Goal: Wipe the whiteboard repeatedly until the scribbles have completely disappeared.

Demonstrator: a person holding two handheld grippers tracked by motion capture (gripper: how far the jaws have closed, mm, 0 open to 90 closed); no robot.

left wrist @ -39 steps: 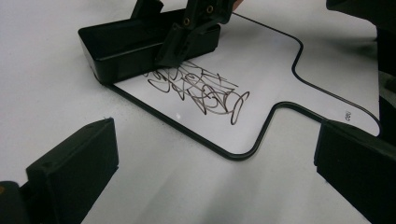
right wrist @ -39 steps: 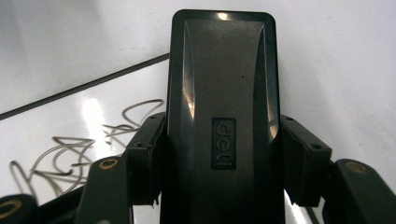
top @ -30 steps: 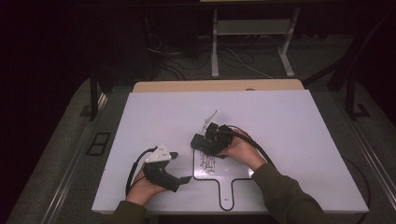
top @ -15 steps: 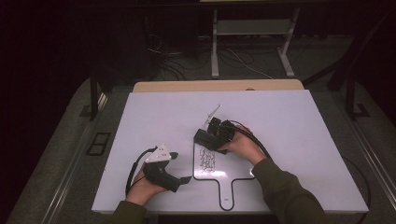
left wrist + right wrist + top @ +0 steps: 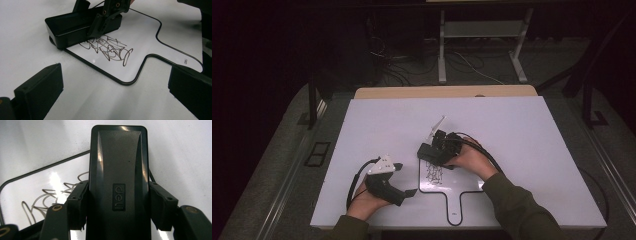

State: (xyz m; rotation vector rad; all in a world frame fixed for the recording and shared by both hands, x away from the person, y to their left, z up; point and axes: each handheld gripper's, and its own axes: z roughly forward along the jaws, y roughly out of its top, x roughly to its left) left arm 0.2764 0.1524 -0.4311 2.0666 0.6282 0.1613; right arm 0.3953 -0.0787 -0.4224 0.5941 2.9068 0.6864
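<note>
A small white paddle-shaped board (image 5: 464, 184) (image 5: 152, 35) with a black rim lies on the table, with a dark scribble (image 5: 432, 172) (image 5: 107, 48) on it. A black block eraser (image 5: 428, 151) (image 5: 70, 27) (image 5: 118, 165) rests flat at the board's far left corner, just above the scribble. My right gripper (image 5: 438, 150) (image 5: 118, 210) is shut on the eraser's long sides. Its jaws have just been easing open a little, with the eraser still between the pads. My left gripper (image 5: 406, 179) (image 5: 115, 85) lies on the table left of the board, open, holding nothing.
The white tabletop (image 5: 512, 125) stretches wide behind and to both sides of the board. A wooden strip (image 5: 447, 92) runs along its far edge. Beyond it are a metal stand (image 5: 482, 45) and cables on the dark floor.
My right gripper has shifted the eraser slightly toward the board's far edge, so more of the scribble shows. The left gripper has stayed where it was.
</note>
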